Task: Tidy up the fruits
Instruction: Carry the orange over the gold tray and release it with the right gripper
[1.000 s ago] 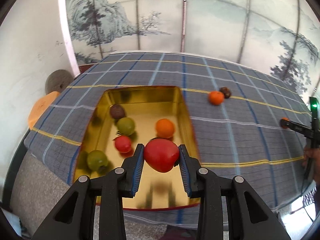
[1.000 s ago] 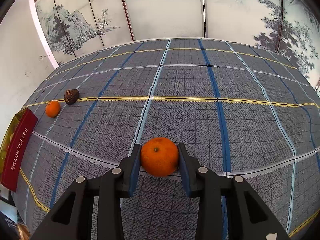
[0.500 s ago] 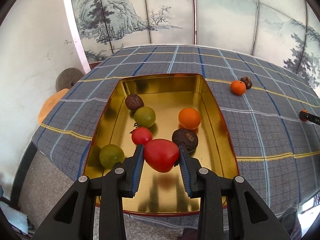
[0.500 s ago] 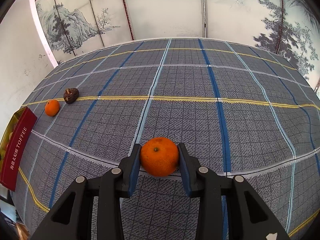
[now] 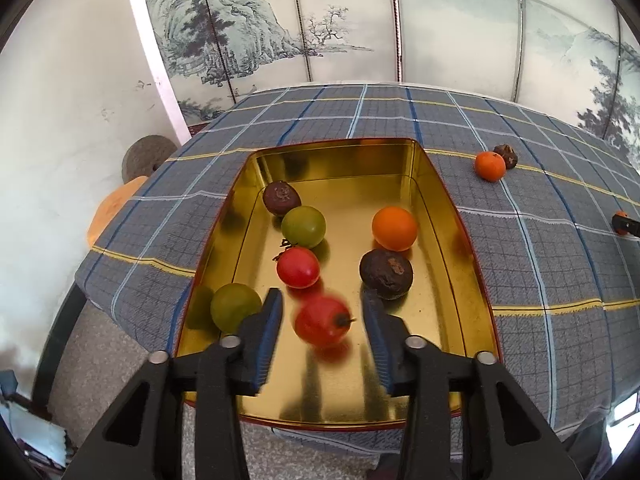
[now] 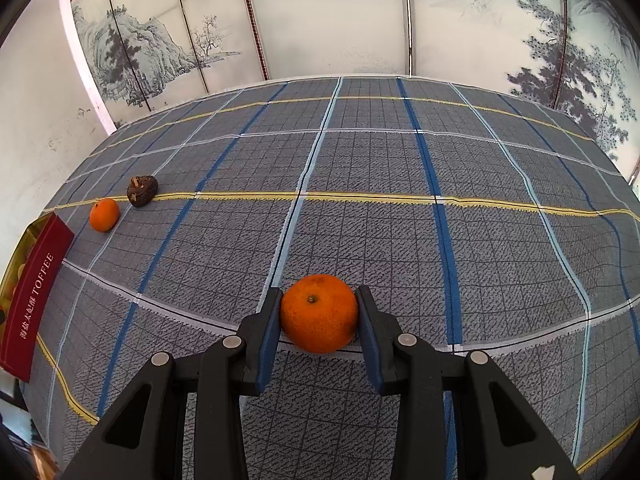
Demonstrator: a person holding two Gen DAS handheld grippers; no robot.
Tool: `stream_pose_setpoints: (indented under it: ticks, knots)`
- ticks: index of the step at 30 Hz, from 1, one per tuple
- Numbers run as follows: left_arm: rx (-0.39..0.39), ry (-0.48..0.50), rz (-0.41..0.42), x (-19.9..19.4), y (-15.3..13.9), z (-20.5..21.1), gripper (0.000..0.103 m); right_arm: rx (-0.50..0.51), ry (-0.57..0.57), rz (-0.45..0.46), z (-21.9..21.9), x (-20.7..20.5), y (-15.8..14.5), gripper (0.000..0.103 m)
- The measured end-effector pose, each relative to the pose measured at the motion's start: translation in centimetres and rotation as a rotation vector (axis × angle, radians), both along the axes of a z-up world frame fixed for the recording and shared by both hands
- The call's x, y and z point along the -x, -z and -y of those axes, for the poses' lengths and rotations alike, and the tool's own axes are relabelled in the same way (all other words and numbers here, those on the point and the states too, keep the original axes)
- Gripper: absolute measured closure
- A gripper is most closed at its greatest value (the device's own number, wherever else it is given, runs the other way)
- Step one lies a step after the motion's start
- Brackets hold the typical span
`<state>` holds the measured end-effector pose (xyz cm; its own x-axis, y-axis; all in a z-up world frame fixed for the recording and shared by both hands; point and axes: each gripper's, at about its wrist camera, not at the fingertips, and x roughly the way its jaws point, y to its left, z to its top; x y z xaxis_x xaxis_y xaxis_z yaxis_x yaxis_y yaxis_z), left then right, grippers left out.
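Observation:
My left gripper [image 5: 322,316] is open above the gold tin [image 5: 452,216]. A red fruit [image 5: 322,320], blurred, is free between the jaws over the tin floor. The tin holds another red fruit [image 5: 298,267], two green fruits [image 5: 303,226] [image 5: 234,306], an orange [image 5: 394,228] and two dark brown fruits [image 5: 386,274] [image 5: 281,198]. My right gripper [image 6: 318,312] is shut on an orange [image 6: 319,312] just above the checked cloth. A loose orange [image 6: 104,214] and a dark brown fruit [image 6: 142,190] lie at the left, also in the left wrist view [image 5: 489,165] [image 5: 505,155].
The tin's red side [image 6: 34,300], marked TOFFEE, shows at the left edge of the right wrist view. The checked tablecloth [image 6: 400,220] covers the table; its near edge drops off below the tin. A painted screen [image 5: 360,20] stands behind the table.
My left gripper moved forward over the tin and opened, letting go of the red fruit, which now drops between the jaws. My right gripper still holds its orange in place.

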<state>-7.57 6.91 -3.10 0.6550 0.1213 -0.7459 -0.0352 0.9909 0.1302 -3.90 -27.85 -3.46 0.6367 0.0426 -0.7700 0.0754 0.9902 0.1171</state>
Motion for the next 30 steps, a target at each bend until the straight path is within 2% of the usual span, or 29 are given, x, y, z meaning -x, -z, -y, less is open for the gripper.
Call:
stream_pose_setpoints:
  ticks: [3,5,18,25,30]
  knots:
    - [-0.016,-0.007,0.024,0.3,-0.4,0.0,0.038,0.000,0.000,0.000,0.0,0.0,0.0,0.069]
    - [-0.028,-0.005,0.041,0.5,-0.7,0.2,0.037,0.000,0.000,0.000,0.0,0.0,0.0,0.069]
    - [-0.069,0.005,0.067,1.6,-1.7,1.2,0.034,0.012,0.000,-0.002,-0.1,0.0,0.0,0.069]
    - [-0.067,0.013,0.095,2.7,-2.5,1.2,0.033,0.021,0.011,-0.005,-0.5,0.6,0.0,0.069]
    - [-0.077,0.010,0.111,3.4,-2.8,1.0,0.032,-0.032,0.006,0.001,-1.4,2.5,-0.2,0.069]
